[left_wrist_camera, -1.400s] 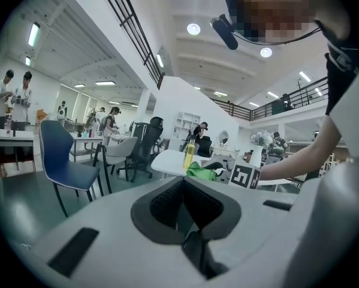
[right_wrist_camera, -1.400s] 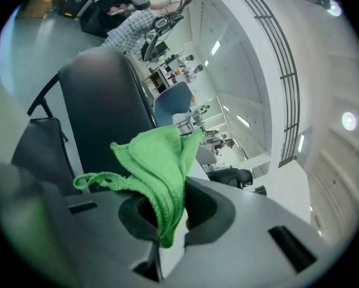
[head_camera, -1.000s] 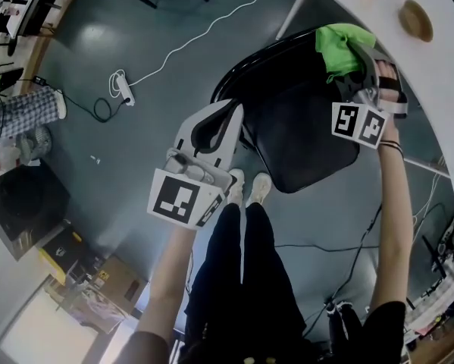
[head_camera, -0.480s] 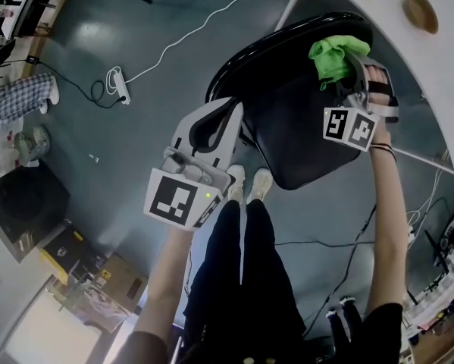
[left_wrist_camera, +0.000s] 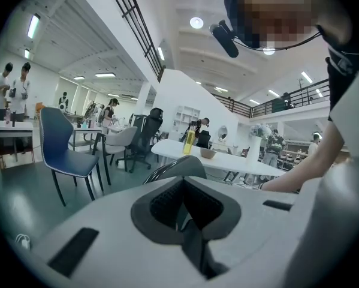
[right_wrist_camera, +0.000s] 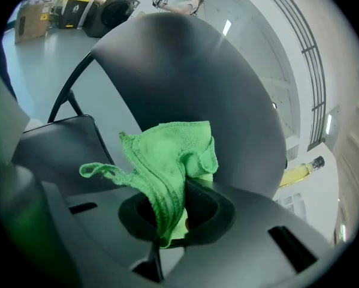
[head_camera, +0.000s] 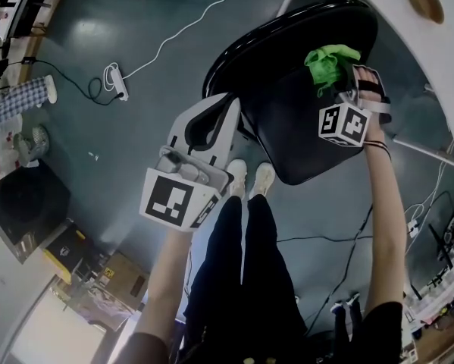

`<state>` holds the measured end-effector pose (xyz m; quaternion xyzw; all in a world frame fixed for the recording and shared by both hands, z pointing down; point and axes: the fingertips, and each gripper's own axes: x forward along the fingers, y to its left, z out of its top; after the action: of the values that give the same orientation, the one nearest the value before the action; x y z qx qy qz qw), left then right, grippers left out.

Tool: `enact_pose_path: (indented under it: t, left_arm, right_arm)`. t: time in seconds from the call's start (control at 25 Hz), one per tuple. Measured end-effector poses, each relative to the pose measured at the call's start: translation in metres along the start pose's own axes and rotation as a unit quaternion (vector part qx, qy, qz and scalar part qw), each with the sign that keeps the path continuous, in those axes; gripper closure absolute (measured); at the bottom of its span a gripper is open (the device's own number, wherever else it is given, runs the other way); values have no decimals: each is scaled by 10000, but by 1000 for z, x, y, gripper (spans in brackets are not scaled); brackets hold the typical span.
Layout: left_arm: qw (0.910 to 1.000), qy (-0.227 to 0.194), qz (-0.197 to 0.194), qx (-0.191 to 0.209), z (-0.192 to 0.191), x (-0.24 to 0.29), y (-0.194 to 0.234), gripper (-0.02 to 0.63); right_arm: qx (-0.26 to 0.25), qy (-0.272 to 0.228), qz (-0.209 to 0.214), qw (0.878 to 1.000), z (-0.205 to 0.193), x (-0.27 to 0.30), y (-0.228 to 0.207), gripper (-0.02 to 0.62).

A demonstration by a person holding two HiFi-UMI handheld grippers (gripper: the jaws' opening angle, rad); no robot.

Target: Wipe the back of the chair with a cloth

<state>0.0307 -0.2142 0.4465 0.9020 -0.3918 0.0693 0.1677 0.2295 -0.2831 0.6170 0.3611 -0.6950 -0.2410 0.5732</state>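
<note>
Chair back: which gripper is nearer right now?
Right. The right gripper holds the green cloth at the chair back; the left gripper, shut and empty, hangs beside its side edge.

Head view looks steeply down; the right gripper view, close up, shares the chair

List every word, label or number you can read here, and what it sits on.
Nothing legible in any view.
Cubes on left gripper and right gripper: black-and-white square markers, no letters.
Cardboard box: any print too small to read.
Yellow bottle: label too blurred to read.
</note>
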Motion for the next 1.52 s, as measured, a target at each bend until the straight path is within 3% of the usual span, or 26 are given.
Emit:
enact_pose_path:
  t: [0.28,0.56,0.88,1.28,1.52]
  left_arm:
    - [10000,54,26,9,-8,-2,1,600]
    - [9999,60,95,49,-10,-11,1,600]
    - [9991,-98,383,122,6,-37,7,600]
    - [9976,-326,542,272,47,-85,-12,600]
    - [9971,-549,462,248,80,-111,-35,600]
  right_arm:
    - [11,110,365,9993,-5,5,35,552]
    - [111,-35,202,9997,9,-15,25,552]
    - [1073,-394,-239,9932,39,-62,-7,552]
    - [2554,-979,-602,9600,90,-165,-50,552]
    - [3481,-1414,-803,9233,110,-235,-78,552]
